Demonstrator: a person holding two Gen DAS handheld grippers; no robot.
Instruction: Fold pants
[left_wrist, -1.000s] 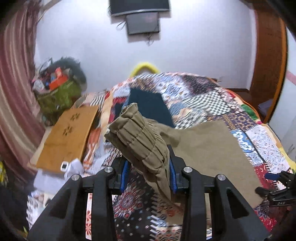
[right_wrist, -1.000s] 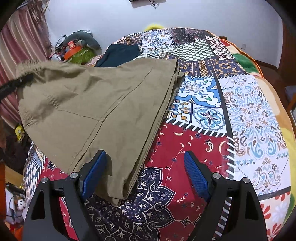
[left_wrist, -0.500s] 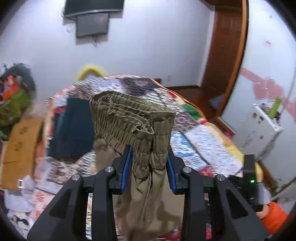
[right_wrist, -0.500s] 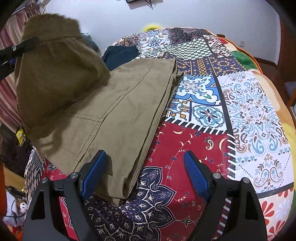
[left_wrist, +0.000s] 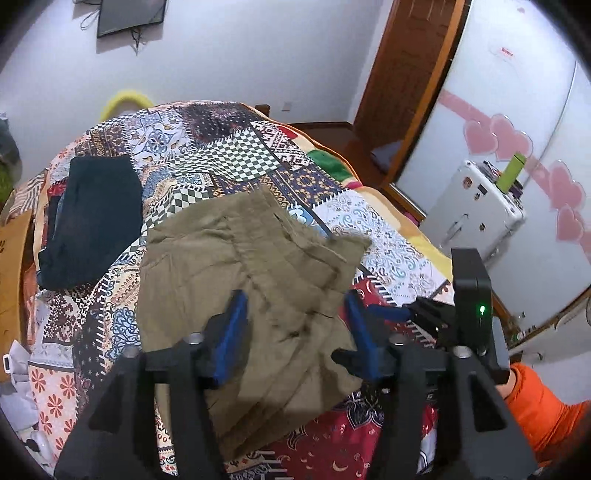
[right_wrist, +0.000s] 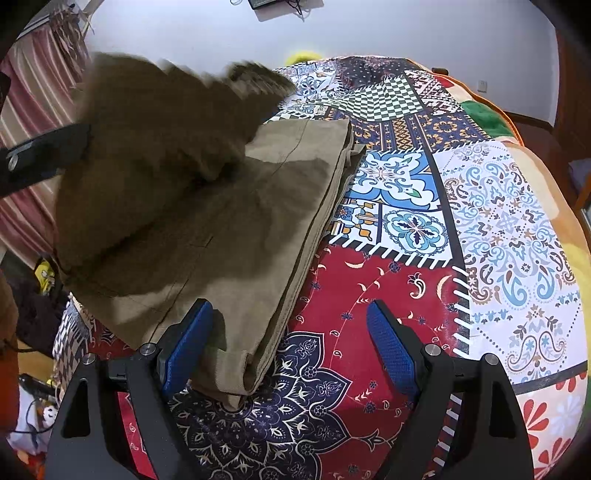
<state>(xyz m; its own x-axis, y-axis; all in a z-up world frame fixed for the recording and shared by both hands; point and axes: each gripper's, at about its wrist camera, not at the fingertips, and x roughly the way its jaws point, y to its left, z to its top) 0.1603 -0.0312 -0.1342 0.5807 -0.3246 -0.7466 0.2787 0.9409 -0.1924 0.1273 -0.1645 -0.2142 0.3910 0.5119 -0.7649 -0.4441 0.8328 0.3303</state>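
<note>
The khaki pants lie on the patchwork bedspread, with the waistband end dropping over the lower part; that end is blurred in the right wrist view. My left gripper is open above the pants, with nothing between its blue pads. My right gripper is open and low over the bedspread, its left pad by the pants' near folded corner. The right gripper also shows in the left wrist view.
A dark folded garment lies on the bed's far left. A silver case stands by the wall right of the bed. An orange sleeve is at lower right. Clutter and a striped curtain are left of the bed.
My left gripper swung right and forward with the waistband, then opened and let it go. The waistband end is falling onto the rest of the pants. My right gripper stayed put.
</note>
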